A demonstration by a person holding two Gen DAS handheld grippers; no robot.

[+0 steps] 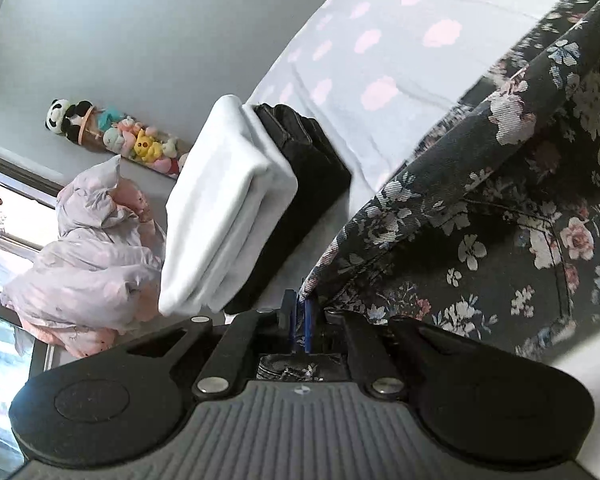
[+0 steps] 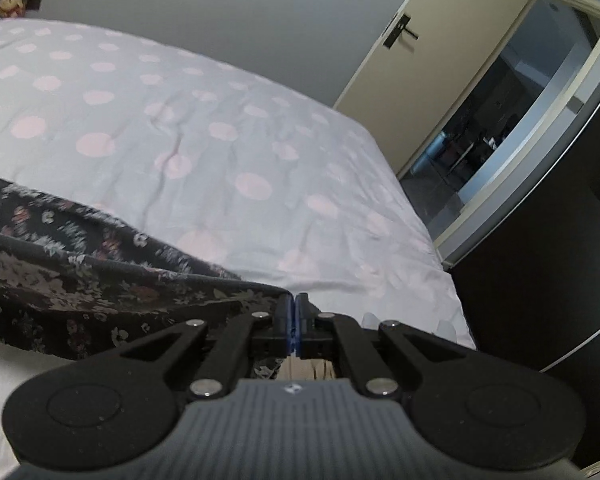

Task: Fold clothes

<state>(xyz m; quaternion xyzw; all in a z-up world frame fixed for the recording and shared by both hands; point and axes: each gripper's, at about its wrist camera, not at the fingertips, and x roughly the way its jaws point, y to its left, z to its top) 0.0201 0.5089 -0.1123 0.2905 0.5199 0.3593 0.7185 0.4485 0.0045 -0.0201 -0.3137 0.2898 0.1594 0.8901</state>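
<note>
We've got the dark floral garment [image 1: 500, 208] pinched by both grippers, left gripper [image 1: 300, 304] and right gripper [image 2: 293, 308] clamped on its edge, cloth draped over the dotted bed [image 2: 204, 128].

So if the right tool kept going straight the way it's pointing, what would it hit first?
Probably the pale bedsheet with pink dots. The right tool, shut on the dark floral garment, angles down toward the bed, and nothing else shows ahead of it, though depth is unclear.

Left hand-held gripper [image 1: 300, 304] and right hand-held gripper [image 2: 293, 312], jaws closed.
</note>
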